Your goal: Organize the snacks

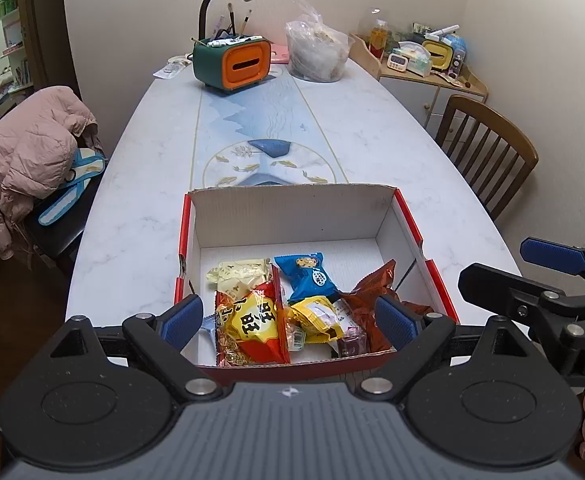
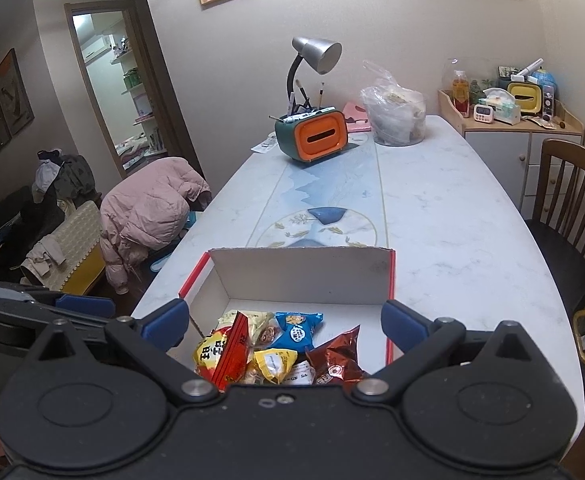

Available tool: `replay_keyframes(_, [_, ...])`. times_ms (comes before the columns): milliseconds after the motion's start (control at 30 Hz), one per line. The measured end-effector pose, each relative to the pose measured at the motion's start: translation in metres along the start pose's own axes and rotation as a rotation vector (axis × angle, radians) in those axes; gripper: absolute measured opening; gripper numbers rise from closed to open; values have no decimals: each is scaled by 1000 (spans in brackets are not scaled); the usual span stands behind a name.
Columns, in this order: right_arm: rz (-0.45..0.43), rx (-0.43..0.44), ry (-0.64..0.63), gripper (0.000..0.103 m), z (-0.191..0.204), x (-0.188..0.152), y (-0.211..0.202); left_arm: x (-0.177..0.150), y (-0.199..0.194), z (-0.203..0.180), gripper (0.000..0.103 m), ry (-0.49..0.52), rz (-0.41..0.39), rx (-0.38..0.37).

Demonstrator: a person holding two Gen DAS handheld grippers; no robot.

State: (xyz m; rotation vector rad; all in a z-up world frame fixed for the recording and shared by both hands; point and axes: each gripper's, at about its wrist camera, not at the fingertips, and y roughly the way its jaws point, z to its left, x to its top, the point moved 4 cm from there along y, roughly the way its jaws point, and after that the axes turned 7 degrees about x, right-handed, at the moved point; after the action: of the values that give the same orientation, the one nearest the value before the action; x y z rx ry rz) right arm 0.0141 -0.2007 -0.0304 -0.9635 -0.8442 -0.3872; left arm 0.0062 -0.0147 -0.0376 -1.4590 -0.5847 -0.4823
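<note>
Cardboard box (image 1: 292,216) sits on the table (image 1: 392,152)'s near end, snack packets (image 1: 292,304) heaped inside, apparently seven. Left gripper (image 1: 290,320) and right gripper (image 2: 284,326) hover at six o'clock of it, both spread wide, holding nothing.

Left gripper body hides the near wall of the cardboard box (image 1: 292,216) and the lower edges of the snack packets (image 1: 252,320). Right gripper (image 1: 552,280) cut off at frame edge. Small print on blue packet (image 2: 297,330) unreadable.
</note>
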Motion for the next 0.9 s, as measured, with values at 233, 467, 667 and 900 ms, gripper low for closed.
replay_keyframes(233, [6,8,1,103,-2,1,2,0,1,-1,93,3,5,-12])
replay_keyframes(467, [5,3,5,102,-3,2,2,1,1,-2,93,11,4,-8])
replay_keyframes(667, [7,1,12,102,-4,2,3,1,2,-3,93,12,7,-12])
replay_keyframes(900, [2,-5,18,102,-5,1,4,1,5,-2,93,10,12,-18])
